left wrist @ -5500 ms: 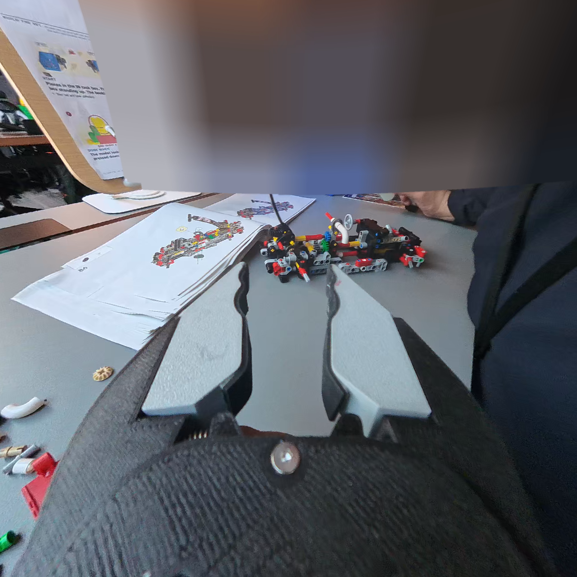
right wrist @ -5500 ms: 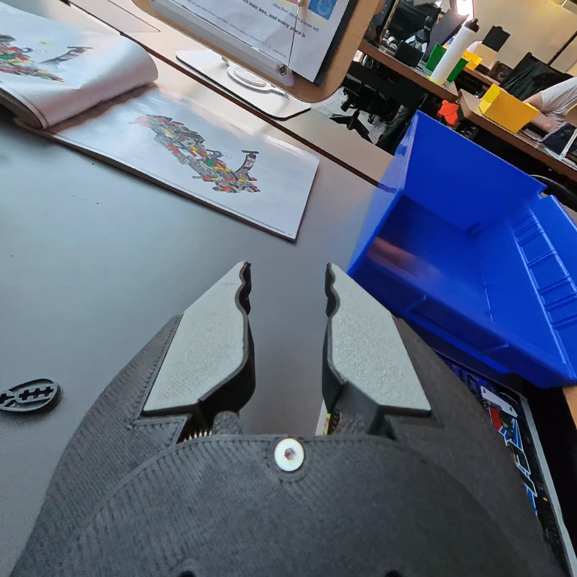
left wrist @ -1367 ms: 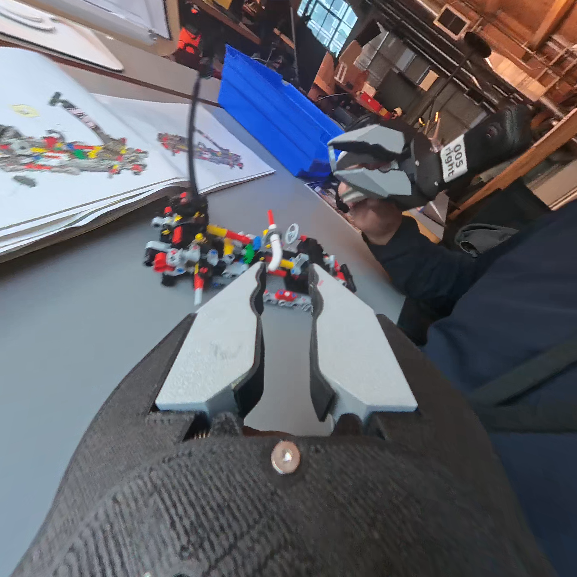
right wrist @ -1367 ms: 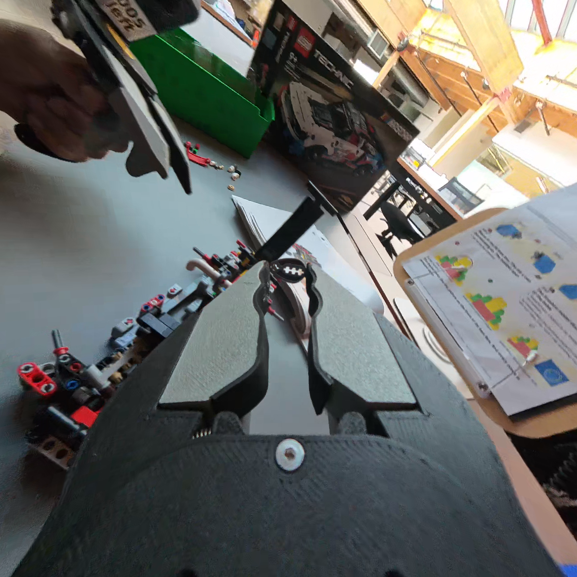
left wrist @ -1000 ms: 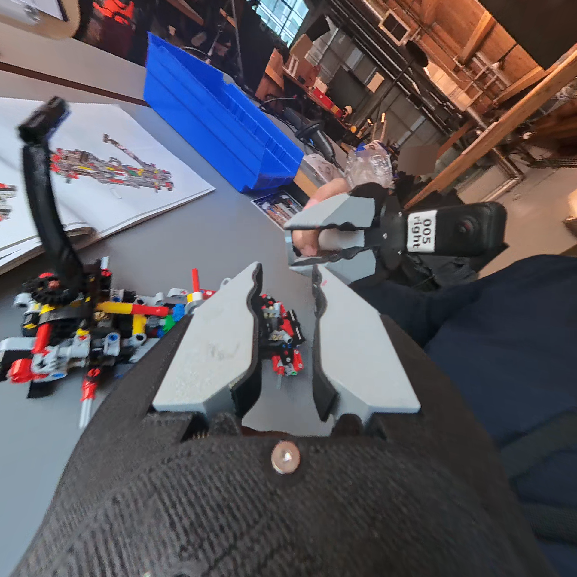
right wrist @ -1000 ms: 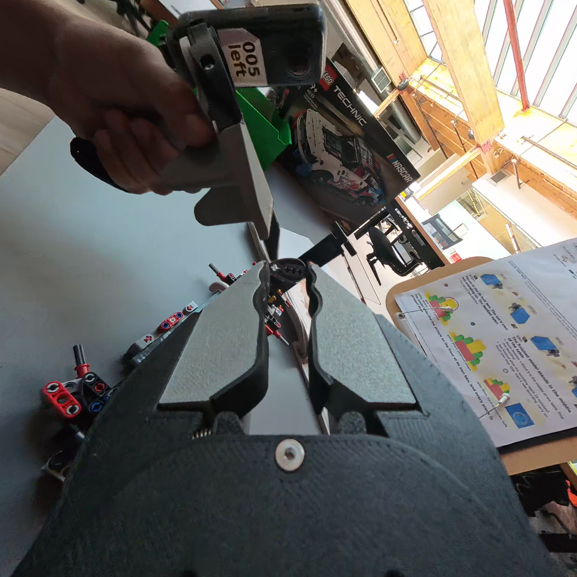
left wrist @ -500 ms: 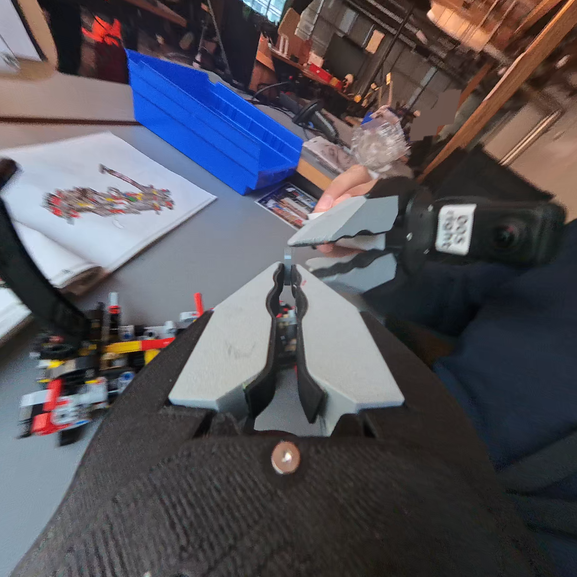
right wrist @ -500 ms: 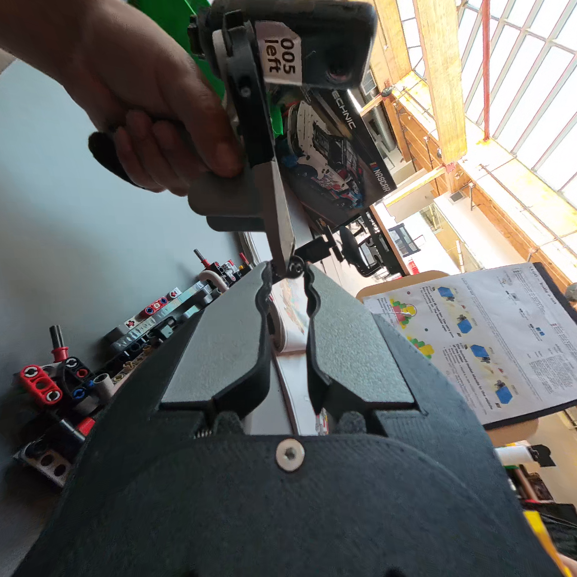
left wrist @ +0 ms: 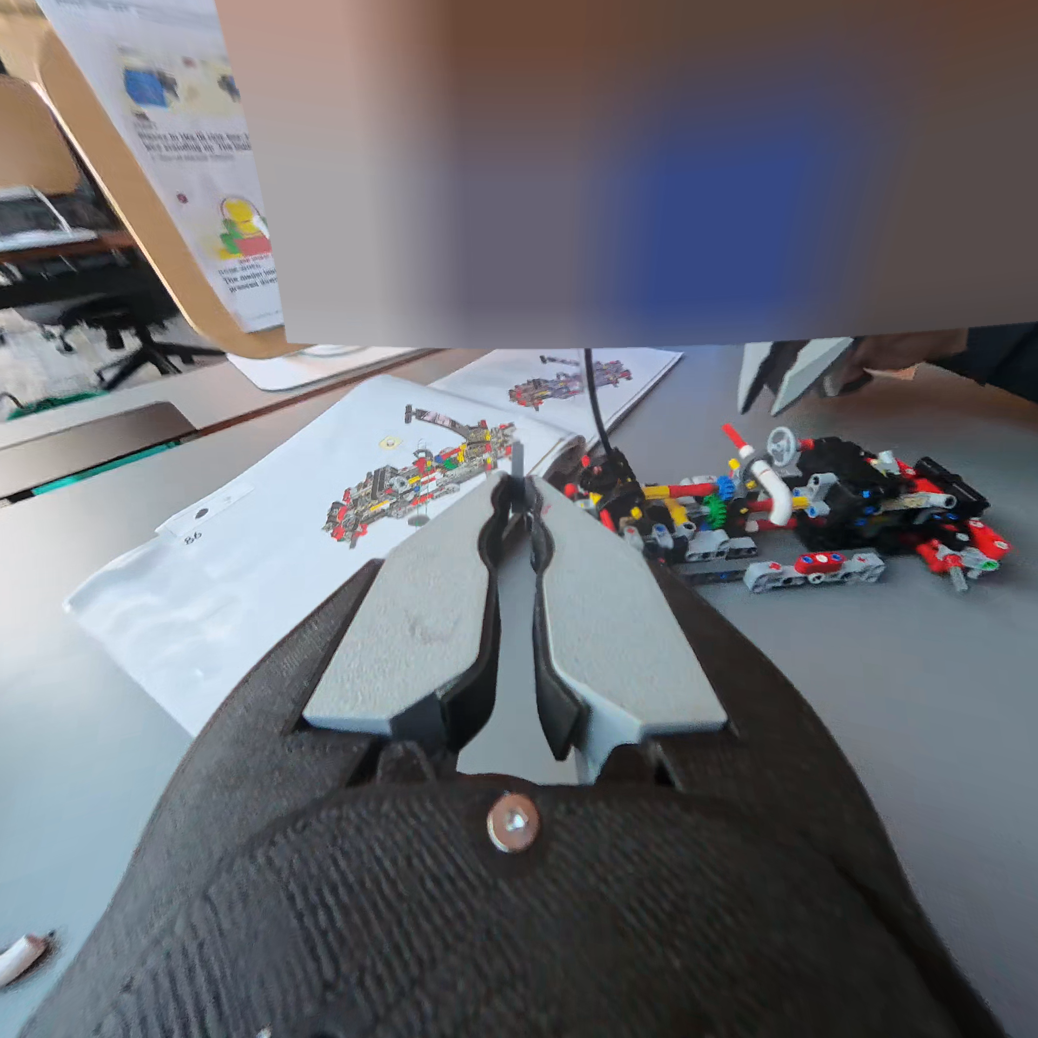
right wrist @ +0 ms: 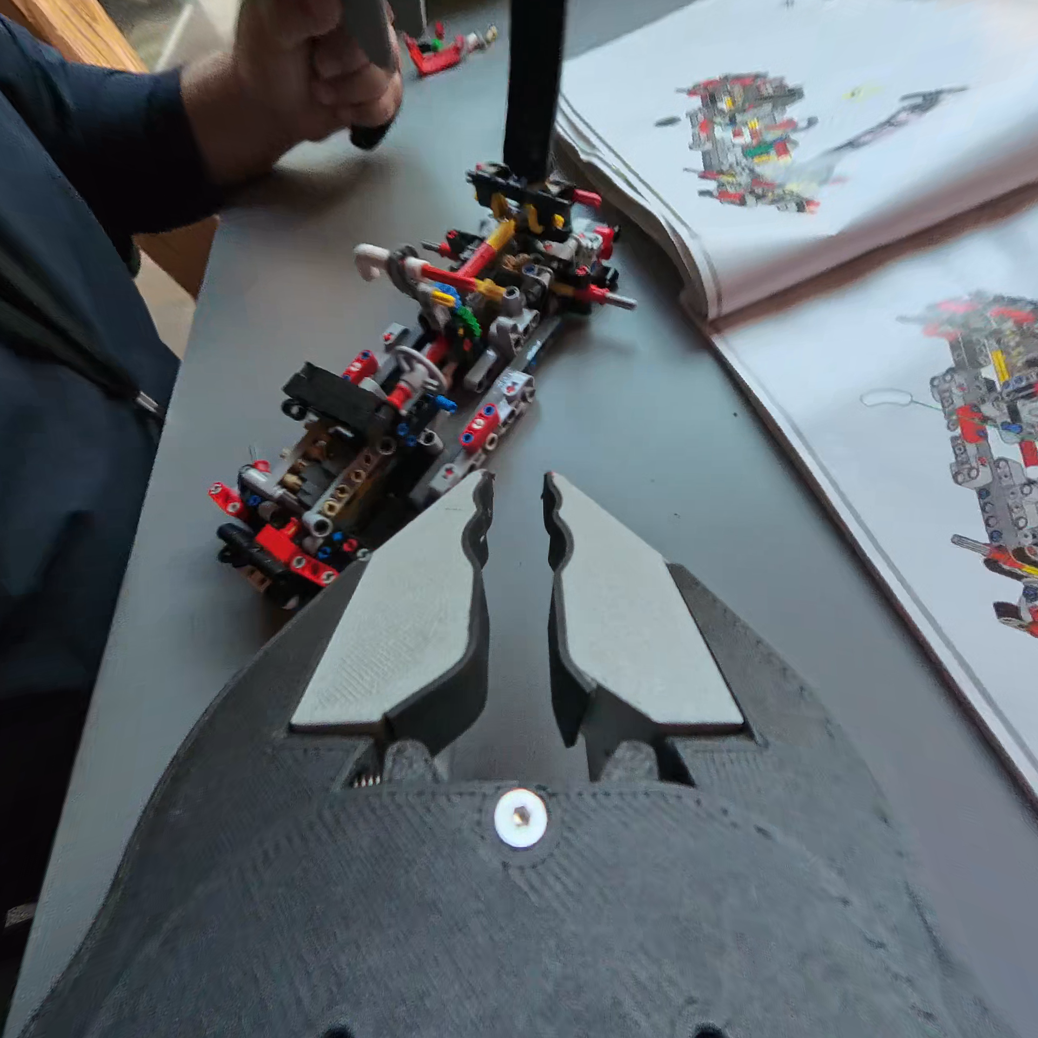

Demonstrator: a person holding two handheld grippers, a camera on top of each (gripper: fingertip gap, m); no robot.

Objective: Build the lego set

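Left hand-held gripper [left wrist: 519,494] clamped on a thin grey axle pin [left wrist: 517,461], pin upright above fingertips, over open instruction booklet [left wrist: 236,539]. Right hand-held gripper [right wrist: 517,487] jaws apart, bare, just beside brick-built chassis [right wrist: 427,370] on grey table [right wrist: 646,427]

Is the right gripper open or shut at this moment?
Open. In the right wrist view the right gripper has a clear gap between its fingertips, with only bare grey table showing between them, beside the brick model.
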